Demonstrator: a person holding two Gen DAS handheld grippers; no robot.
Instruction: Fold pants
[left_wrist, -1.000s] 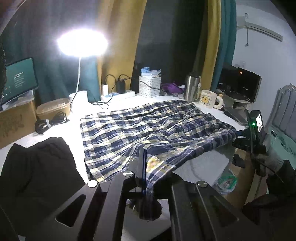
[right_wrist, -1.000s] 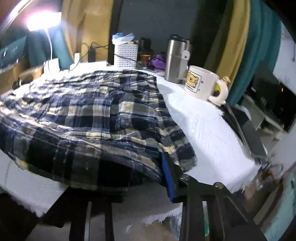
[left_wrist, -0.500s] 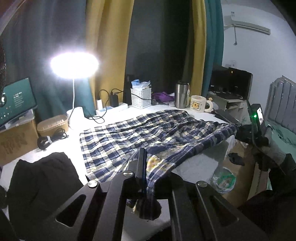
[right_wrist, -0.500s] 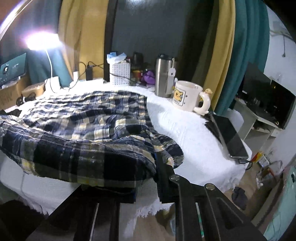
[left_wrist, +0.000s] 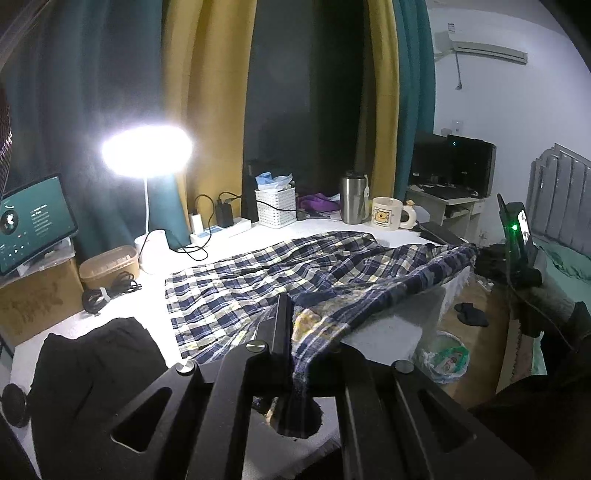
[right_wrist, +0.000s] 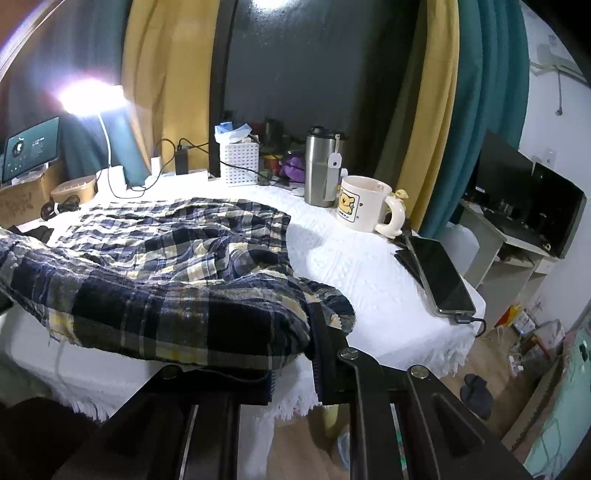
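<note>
The left gripper (left_wrist: 291, 332) is clamped on the near hem of the plaid pants (left_wrist: 266, 280), which spread ahead of it across the white surface (left_wrist: 122, 295), with a black garment (left_wrist: 92, 354) to its left. The right gripper (right_wrist: 295, 332) is closed on the other end of that hem, the lifted edge sagging between the two. The step in hand looks like the first fold: both corners raised off the near edge. The next move likely calls for carrying them forward together, level, and laying them on the far edge short of the mug (right_wrist: 364, 203) and phone (right_wrist: 439, 277) ahead to the right. Cloth hides the right gripper's left finger; the pants' shape under the wrinkles is hard to make out.
</note>
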